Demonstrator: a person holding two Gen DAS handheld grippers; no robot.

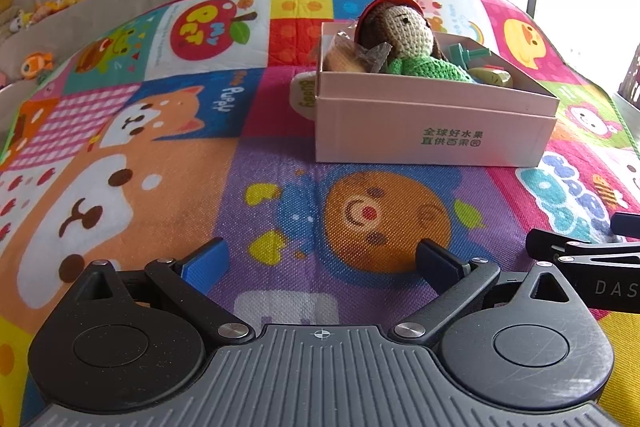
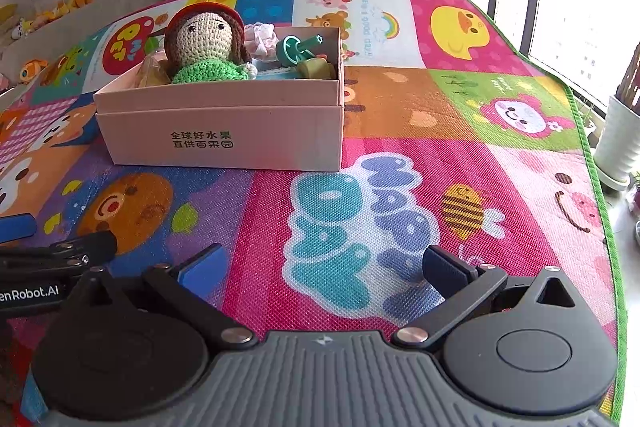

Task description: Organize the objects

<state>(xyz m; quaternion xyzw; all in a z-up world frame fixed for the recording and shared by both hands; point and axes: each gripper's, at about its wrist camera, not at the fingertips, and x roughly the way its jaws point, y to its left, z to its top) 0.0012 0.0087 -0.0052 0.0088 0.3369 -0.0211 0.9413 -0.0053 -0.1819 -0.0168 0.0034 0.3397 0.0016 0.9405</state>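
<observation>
The left gripper (image 1: 320,261) hovers low over the play mat (image 1: 160,147), fingers spread wide and holding nothing. Ahead sits the pink box (image 1: 432,123), holding the crochet doll (image 1: 404,35), a wrapped snack (image 1: 352,57) and a green toy (image 2: 296,49). The right gripper (image 2: 324,267) is likewise wide apart and empty.

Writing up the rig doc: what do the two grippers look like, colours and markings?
Both match: left gripper and right gripper have black linkage arms with silver pivot screws, two round black discs and a ribbed grey base with a crosshair mark. The fingers carry blue pads. White lettering on the sides, partly cropped.
</observation>
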